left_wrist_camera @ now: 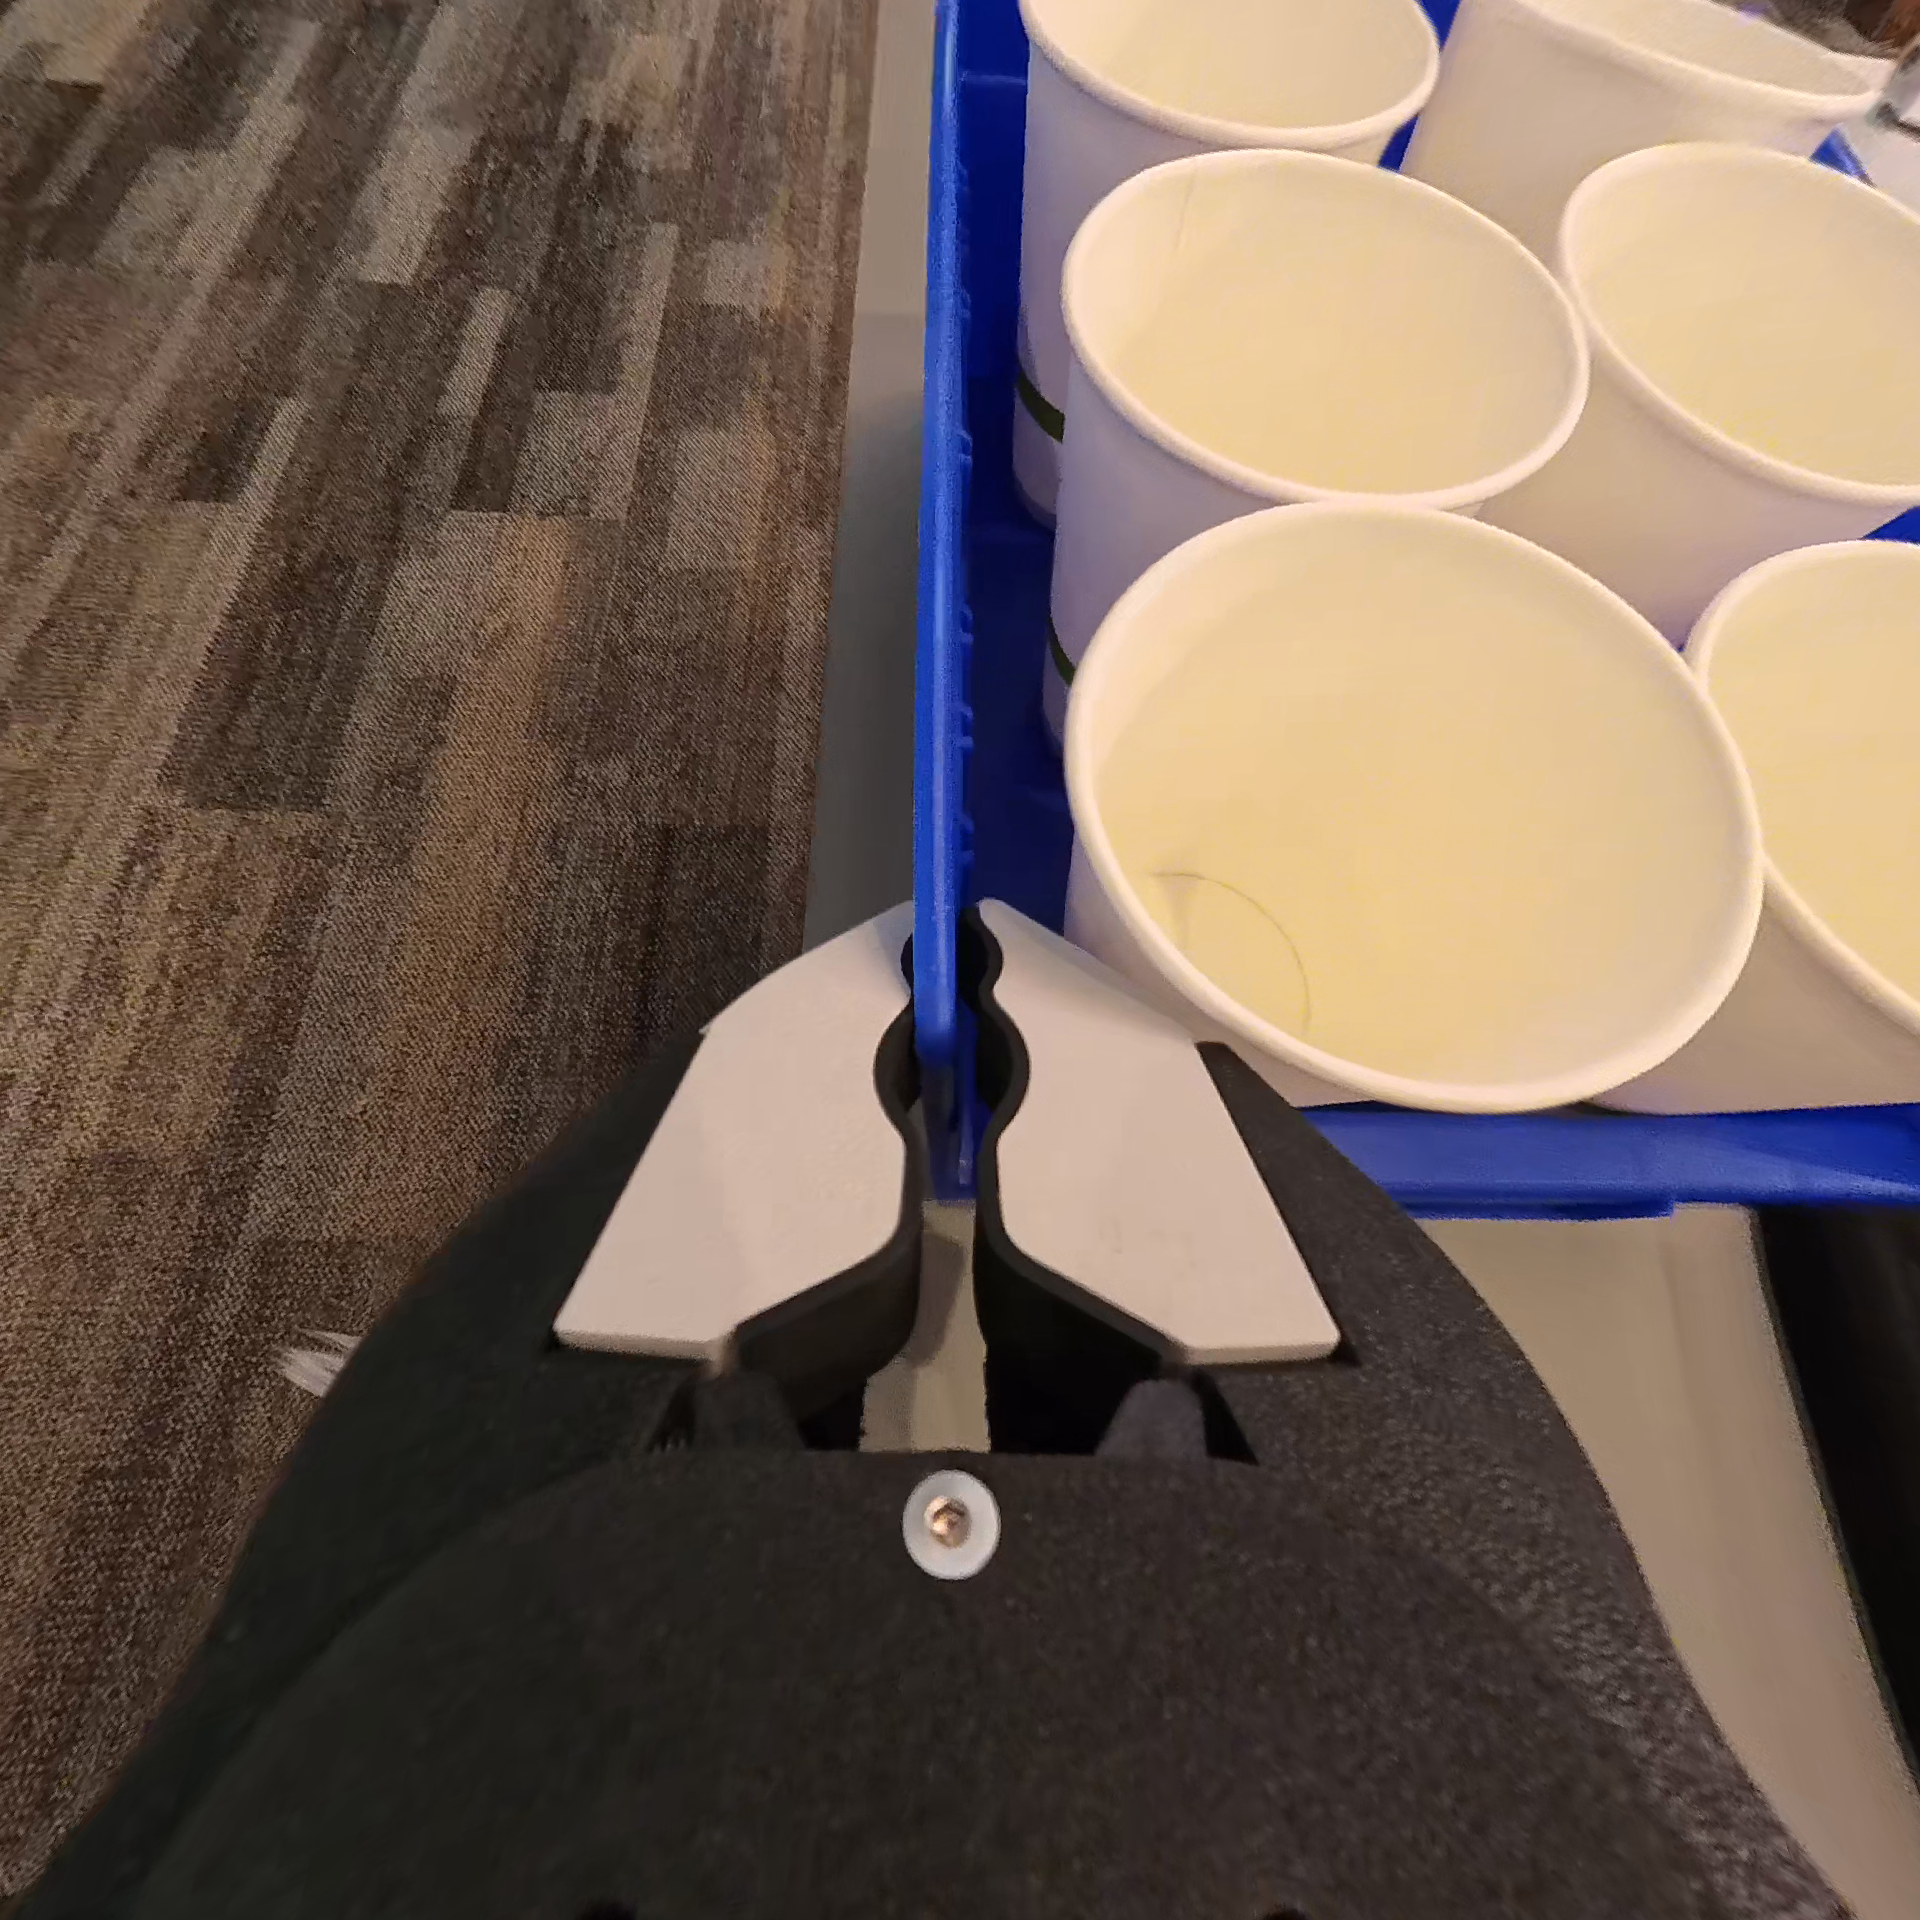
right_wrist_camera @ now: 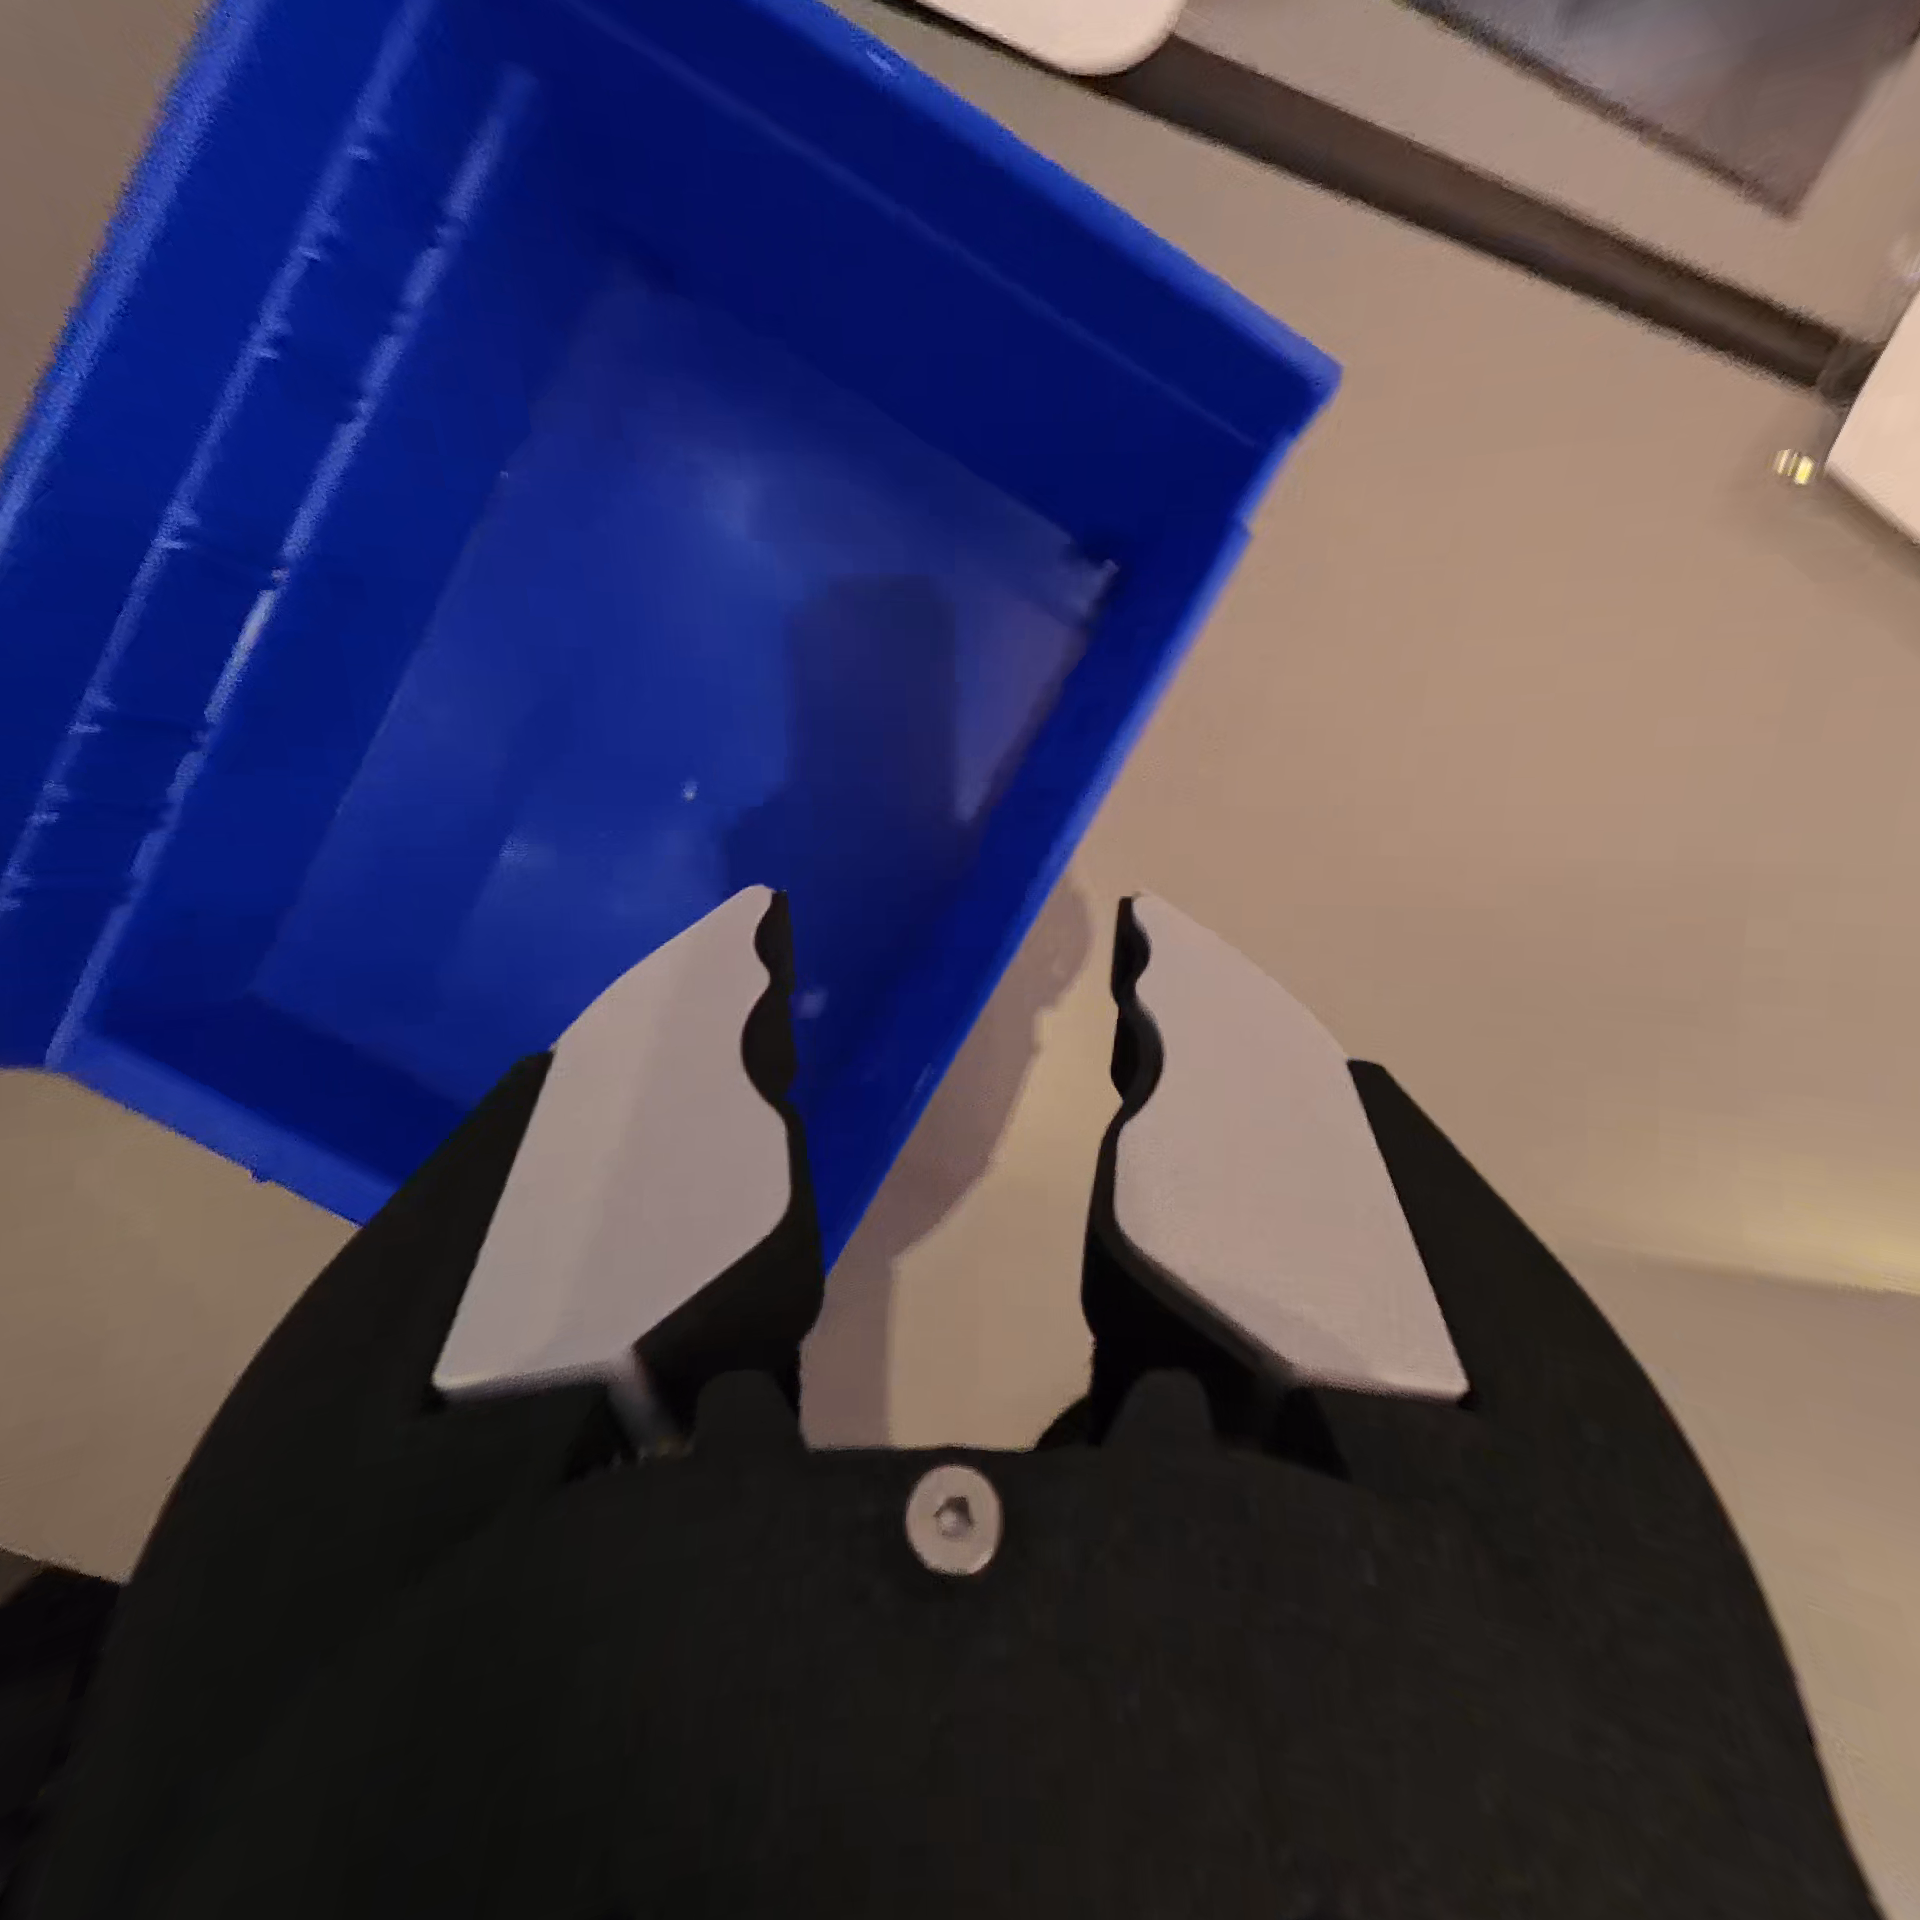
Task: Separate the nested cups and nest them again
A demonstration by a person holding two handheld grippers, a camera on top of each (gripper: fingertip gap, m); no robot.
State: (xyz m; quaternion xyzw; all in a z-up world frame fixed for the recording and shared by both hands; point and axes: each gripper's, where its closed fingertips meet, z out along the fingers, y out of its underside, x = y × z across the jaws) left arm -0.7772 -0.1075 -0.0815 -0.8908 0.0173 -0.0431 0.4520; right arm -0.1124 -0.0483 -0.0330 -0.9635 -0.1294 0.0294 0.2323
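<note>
In the left wrist view several white paper cups stand upright and separate in a blue plastic bin [left_wrist_camera: 943, 520]; the nearest cup [left_wrist_camera: 1403, 810] leans against the bin's near corner, another cup [left_wrist_camera: 1320, 322] stands behind it. My left gripper [left_wrist_camera: 943, 935] is shut on the bin's left wall at the near corner. In the right wrist view my right gripper [right_wrist_camera: 948, 914] is open and empty above the right edge of a second blue bin [right_wrist_camera: 1174, 748], which holds nothing. This view is blurred.
The bins rest on a grey table [right_wrist_camera: 1455, 831]. Patterned brown carpet [left_wrist_camera: 364, 623] lies left of the table edge. A white object [right_wrist_camera: 1060, 26] and a dark strip [right_wrist_camera: 1507, 239] sit at the table's far side.
</note>
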